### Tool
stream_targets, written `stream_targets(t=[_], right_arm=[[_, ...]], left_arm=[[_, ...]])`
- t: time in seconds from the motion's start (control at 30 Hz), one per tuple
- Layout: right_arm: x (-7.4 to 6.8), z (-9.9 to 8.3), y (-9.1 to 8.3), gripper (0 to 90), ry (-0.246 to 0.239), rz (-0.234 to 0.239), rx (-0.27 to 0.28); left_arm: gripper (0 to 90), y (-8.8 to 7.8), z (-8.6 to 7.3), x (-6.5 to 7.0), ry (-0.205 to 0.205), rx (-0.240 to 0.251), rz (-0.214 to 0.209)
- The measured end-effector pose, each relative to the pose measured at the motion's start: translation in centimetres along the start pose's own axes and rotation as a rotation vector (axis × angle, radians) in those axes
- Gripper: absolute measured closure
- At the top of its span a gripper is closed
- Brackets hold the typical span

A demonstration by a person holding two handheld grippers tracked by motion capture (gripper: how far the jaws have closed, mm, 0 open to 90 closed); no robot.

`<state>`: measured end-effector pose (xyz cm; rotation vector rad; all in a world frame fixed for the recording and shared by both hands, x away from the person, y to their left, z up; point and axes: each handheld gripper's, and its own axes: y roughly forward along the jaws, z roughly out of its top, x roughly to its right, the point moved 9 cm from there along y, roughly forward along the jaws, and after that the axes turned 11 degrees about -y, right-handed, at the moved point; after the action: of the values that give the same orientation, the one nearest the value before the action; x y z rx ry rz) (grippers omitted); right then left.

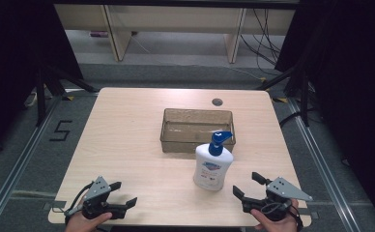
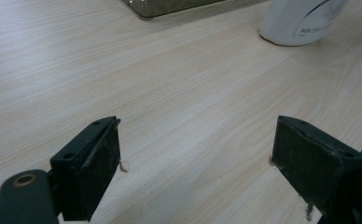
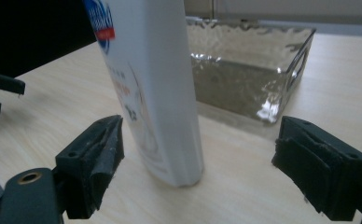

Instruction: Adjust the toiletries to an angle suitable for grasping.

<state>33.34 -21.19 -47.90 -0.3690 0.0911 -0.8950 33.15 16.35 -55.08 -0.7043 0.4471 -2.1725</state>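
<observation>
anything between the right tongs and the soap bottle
Nothing: in the high view, bare table separates the open right tongs from the soap bottle.

- Your left hand-held gripper (image 1: pixel 119 194) sits at seven o'clock, jaws spread wide apart.
- Your right hand-held gripper (image 1: pixel 246 185) sits at five o'clock, jaws equally wide.
</observation>
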Motion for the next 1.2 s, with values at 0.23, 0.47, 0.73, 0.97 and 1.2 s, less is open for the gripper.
stream_targets(t=[0.23,0.47,0.73,0.97,1.2], right_arm=[[-0.7,1.5,-0.2,16.1,-0.041,0.018,0.037],[-1.9,2.7,-0.5,16.6,-0.014,0.048,0.038],[-2.2,3.8,-0.2,16.7,-0.018,0.056,0.034],[-2.5,5.7,0.1,16.7,-0.067,0.080,0.062],[-2.8,7.8,0.7,16.7,-0.076,0.105,0.091]], left_arm=[[14.7,-0.1,0.0,0.0,-0.003,0.002,0.003],[14.7,-0.1,0.0,0.0,-0.003,-0.001,0.000],[14.7,-0.1,0.1,-0.2,-0.013,0.001,0.009],[14.7,-0.2,0.1,-0.1,-0.010,0.004,0.001],[14.7,-0.2,0.1,-0.1,-0.014,0.002,-0.007]])
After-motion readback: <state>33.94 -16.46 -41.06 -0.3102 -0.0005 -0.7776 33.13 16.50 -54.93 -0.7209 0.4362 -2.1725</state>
